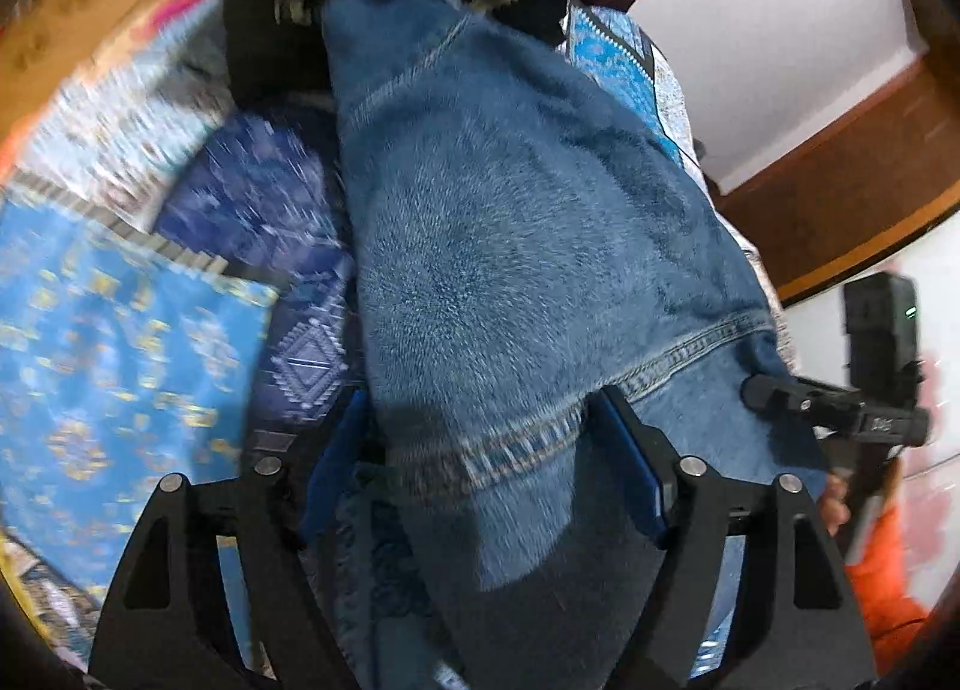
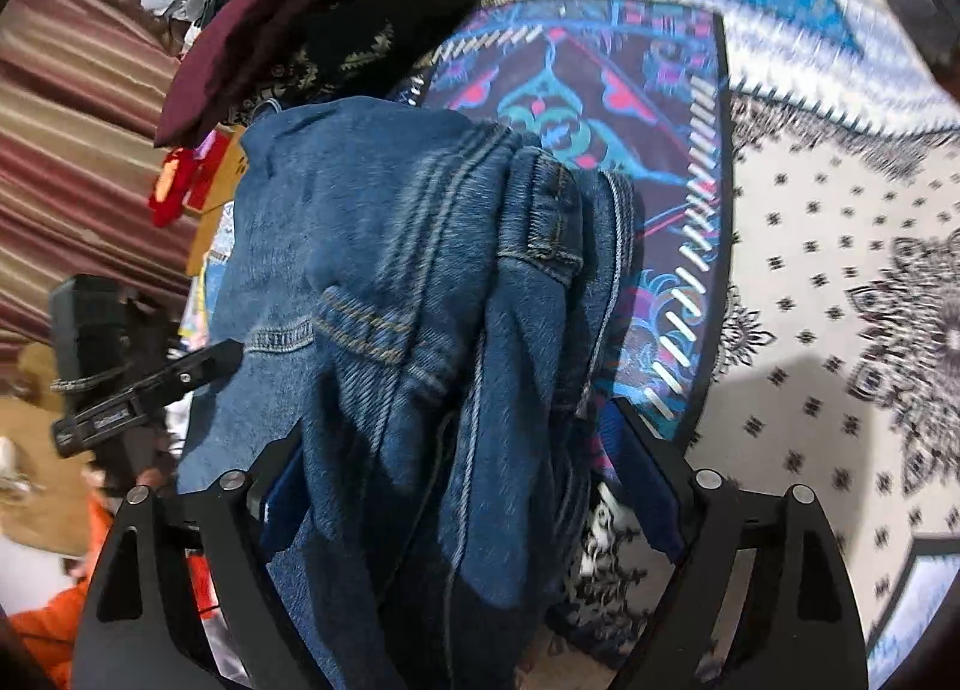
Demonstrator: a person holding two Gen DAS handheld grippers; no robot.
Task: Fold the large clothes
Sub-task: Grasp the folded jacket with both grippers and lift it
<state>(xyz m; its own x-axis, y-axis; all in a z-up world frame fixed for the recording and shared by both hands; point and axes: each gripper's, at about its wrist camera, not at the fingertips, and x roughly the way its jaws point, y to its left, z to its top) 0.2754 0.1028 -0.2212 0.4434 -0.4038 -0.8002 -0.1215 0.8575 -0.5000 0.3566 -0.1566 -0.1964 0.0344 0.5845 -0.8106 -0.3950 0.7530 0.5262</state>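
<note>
A pair of blue jeans (image 1: 528, 222) lies bunched on a patterned bedspread (image 1: 120, 342). A stitched hem runs across the jeans in the left wrist view, and the waistband and pocket seams (image 2: 540, 210) show in the right wrist view. My left gripper (image 1: 480, 432) stands wide around the hem end. Denim hangs between its blue pads, and a gap shows at the left pad. My right gripper (image 2: 456, 444) straddles the waistband end, also wide, with a gap at its right pad. One finger (image 1: 798, 402) of the right gripper shows at the left wrist view's right edge.
A maroon garment (image 2: 288, 0) and a black patterned one (image 2: 384, 36) are piled just beyond the jeans. The white-and-black part of the bedspread (image 2: 840, 222) spreads to the right. A wooden bed edge (image 1: 840, 198) and an orange sleeve (image 1: 888, 588) are alongside.
</note>
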